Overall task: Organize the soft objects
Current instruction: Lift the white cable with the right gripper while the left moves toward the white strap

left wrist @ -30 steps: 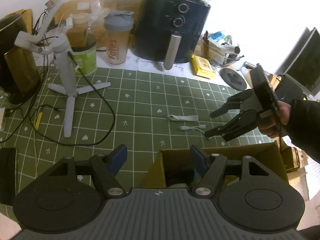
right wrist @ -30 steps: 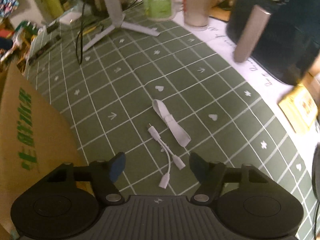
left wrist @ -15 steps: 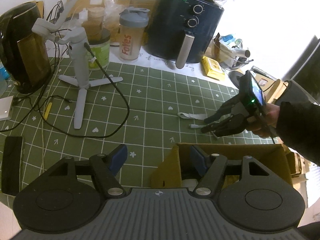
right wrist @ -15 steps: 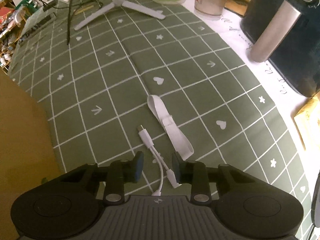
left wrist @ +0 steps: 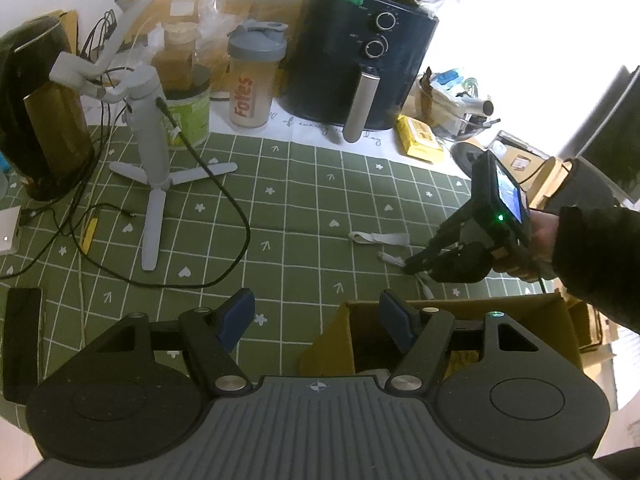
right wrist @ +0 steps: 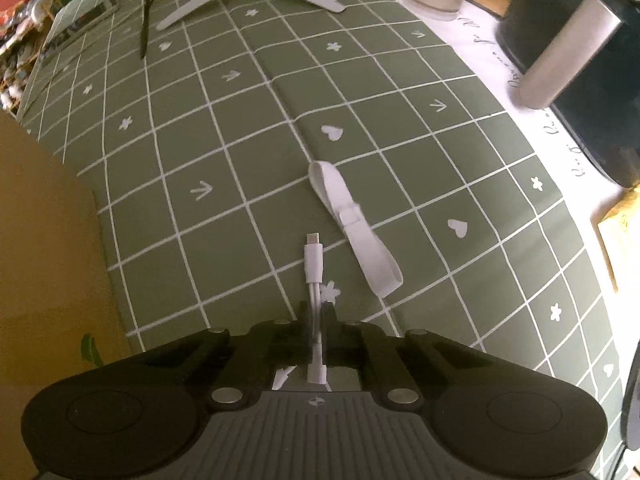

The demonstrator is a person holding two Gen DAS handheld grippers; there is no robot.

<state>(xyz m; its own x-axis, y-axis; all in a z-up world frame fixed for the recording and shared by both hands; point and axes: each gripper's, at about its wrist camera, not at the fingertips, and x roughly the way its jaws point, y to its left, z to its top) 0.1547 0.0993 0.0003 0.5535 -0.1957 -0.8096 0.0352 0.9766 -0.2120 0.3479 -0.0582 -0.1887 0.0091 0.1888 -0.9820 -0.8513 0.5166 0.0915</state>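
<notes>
A short white adapter cable (right wrist: 314, 264) lies on the green checked mat, and my right gripper (right wrist: 317, 312) is shut on its thin cords, pointing steeply down. In the left wrist view that right gripper (left wrist: 412, 267) touches the mat by the white adapter cable (left wrist: 390, 258). A white fabric strap (right wrist: 352, 226) lies flat just right of the cable, also seen as the white fabric strap (left wrist: 378, 238) from the left. My left gripper (left wrist: 316, 314) hangs open and empty over the near edge of an open cardboard box (left wrist: 532, 312).
A grey tripod stand (left wrist: 154, 168) with a black cable (left wrist: 224, 200) stands at left. A dark air fryer (left wrist: 360, 64), shaker bottle (left wrist: 254, 80), green tub (left wrist: 188, 114) and kettle (left wrist: 44, 132) line the back. A black phone (left wrist: 22, 336) lies at the near left.
My right gripper dropped onto the mat and its jaws went from wide apart to shut on the white adapter cable. The left gripper stayed open and still.
</notes>
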